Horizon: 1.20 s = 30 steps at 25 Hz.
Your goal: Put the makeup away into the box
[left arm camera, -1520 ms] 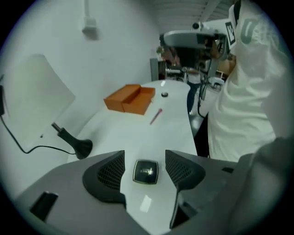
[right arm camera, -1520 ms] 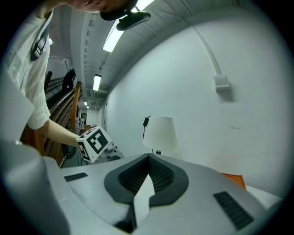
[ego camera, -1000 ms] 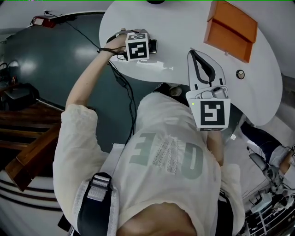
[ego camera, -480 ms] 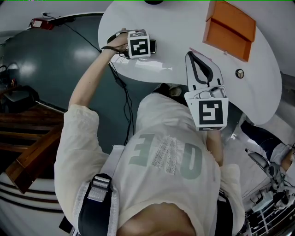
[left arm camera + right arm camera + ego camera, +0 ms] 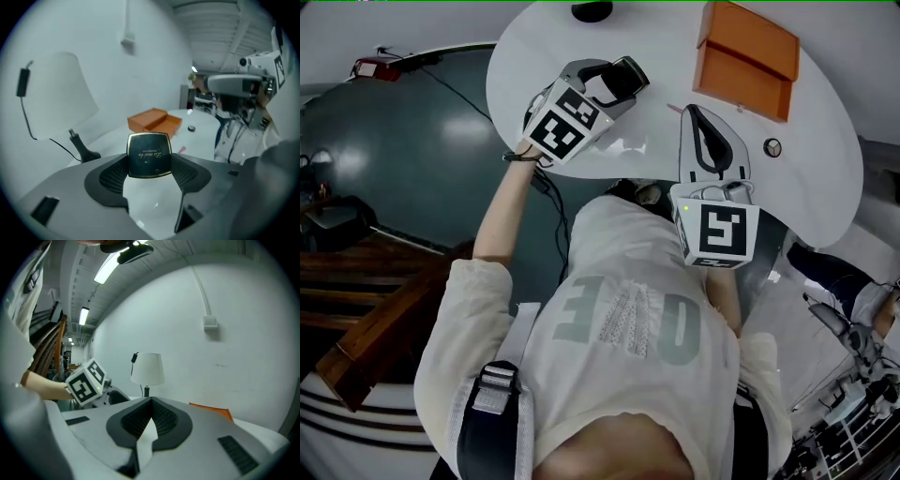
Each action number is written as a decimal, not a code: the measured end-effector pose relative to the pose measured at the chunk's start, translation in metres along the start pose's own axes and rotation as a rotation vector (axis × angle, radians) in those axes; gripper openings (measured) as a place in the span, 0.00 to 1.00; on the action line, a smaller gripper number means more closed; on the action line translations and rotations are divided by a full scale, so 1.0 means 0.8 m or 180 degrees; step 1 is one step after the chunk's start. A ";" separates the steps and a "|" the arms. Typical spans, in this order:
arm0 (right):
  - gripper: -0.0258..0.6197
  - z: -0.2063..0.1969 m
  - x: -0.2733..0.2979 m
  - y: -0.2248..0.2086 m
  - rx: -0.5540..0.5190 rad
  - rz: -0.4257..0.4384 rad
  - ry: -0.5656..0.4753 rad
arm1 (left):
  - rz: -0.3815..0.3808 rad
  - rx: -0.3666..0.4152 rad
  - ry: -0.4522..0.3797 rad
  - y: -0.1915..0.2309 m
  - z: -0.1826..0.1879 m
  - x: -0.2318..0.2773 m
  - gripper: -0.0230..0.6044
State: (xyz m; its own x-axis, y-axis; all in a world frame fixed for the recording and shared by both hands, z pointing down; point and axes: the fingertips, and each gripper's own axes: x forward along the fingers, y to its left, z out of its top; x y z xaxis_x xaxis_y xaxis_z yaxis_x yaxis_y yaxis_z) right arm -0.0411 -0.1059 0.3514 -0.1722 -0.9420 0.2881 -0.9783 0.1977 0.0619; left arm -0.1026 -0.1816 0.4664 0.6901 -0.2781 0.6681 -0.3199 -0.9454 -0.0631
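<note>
Progress, as I judge it, is midway: your left gripper [image 5: 614, 80] pinches the black compact [image 5: 149, 154] between its jaws, clear of the white tabletop [image 5: 656, 47]; the orange box [image 5: 745, 58] lies open ahead, well apart from it; a small round item [image 5: 772, 147] near the box may also need stowing; your right gripper [image 5: 150, 416] is pressed together, empty.

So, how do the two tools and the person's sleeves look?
Both the left tool and the right tool are grey with black ribbed pads, each carrying a white cube with black square markers. The person wears a cream short-sleeved top.
</note>
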 end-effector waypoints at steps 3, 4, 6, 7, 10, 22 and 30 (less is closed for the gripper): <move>0.04 0.001 -0.007 -0.029 0.0179 -0.0187 -0.0043 | 0.0459 -0.0428 -0.0534 -0.013 0.067 -0.018 0.51; 0.04 0.004 -0.009 -0.034 0.0215 -0.0229 -0.0065 | 0.0524 -0.0535 -0.0643 -0.018 0.082 -0.024 0.51; 0.04 0.008 -0.013 -0.039 0.0260 -0.0309 -0.0100 | 0.0551 -0.0670 -0.0778 -0.026 0.104 -0.032 0.51; 0.04 0.008 -0.016 -0.041 0.0277 -0.0345 -0.0105 | 0.0537 -0.0715 -0.0813 -0.029 0.111 -0.033 0.51; 0.04 0.001 -0.020 -0.055 0.0293 -0.0472 -0.0059 | 0.0462 -0.0740 -0.0836 -0.036 0.128 -0.022 0.51; 0.04 -0.026 -0.045 -0.120 0.0562 -0.0946 0.0082 | -0.0468 0.0906 0.0086 -0.069 0.172 0.157 0.51; 0.04 -0.049 -0.075 -0.164 0.0767 -0.1303 0.0168 | -0.1123 0.1875 0.1151 -0.084 0.115 0.249 0.51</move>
State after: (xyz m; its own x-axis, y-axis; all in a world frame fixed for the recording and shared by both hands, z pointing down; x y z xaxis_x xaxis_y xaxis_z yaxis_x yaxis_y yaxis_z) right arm 0.1022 -0.0649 0.3638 0.2328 -0.9131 0.3347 -0.9645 -0.2610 -0.0411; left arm 0.1161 -0.1895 0.5354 0.3998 0.0334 0.9160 0.3474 -0.9303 -0.1177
